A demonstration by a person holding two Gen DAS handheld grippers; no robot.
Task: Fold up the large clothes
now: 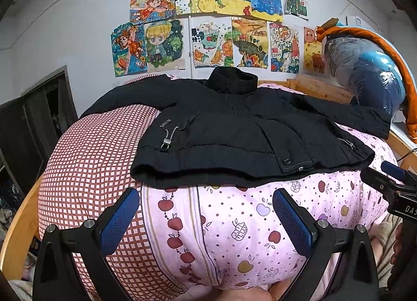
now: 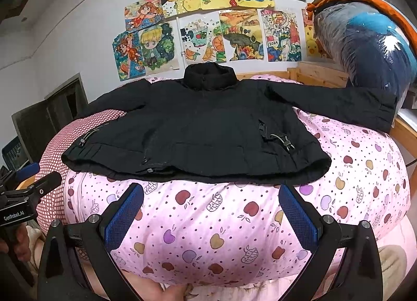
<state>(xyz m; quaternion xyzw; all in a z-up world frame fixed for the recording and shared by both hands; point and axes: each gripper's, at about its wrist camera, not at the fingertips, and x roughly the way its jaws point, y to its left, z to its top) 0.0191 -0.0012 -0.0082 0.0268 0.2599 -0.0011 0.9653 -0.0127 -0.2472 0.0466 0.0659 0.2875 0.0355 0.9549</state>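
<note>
Left wrist view: black jacket [image 1: 234, 128] lies spread flat, front side up, on the bed, resting across a pink apple-print quilt [image 1: 234, 228] and partly over a red-checked cover [image 1: 88, 160] on the left side. Collar points toward the wall of drawings [image 1: 208, 22]; hem lies nearest the grippers. Both sleeves extend outward, one toward the left edge of the bed, the other toward the wooden bed frame [image 1: 320, 89] and a plastic-wrapped bundle [image 1: 365, 71].

Left gripper [image 1: 206, 218]: fingers spread wide, nothing between them, hovering over the quilt just short of the hem. No contact with the jacket.

Right wrist view: right gripper [image 2: 211, 215] likewise spread wide and empty, held over the quilt near the hem, apart from the fabric. The jacket [image 2: 198, 123] appears closed at the front, with a snap visible at the hem; toggle cords sit on both lower sides.

Progress, judged from layout: no fold made yet. Body is full width, both sleeves out, no layer doubled over. The garment looks smoothed and squared, so preparation seems finished. Remaining: bring each sleeve in across the body, fold the sides if wanted, then fold hem toward collar. Essentially the whole folding sequence is still to do.

Note: padded fabric looks bulky; folds may spring back unless pressed.
</note>
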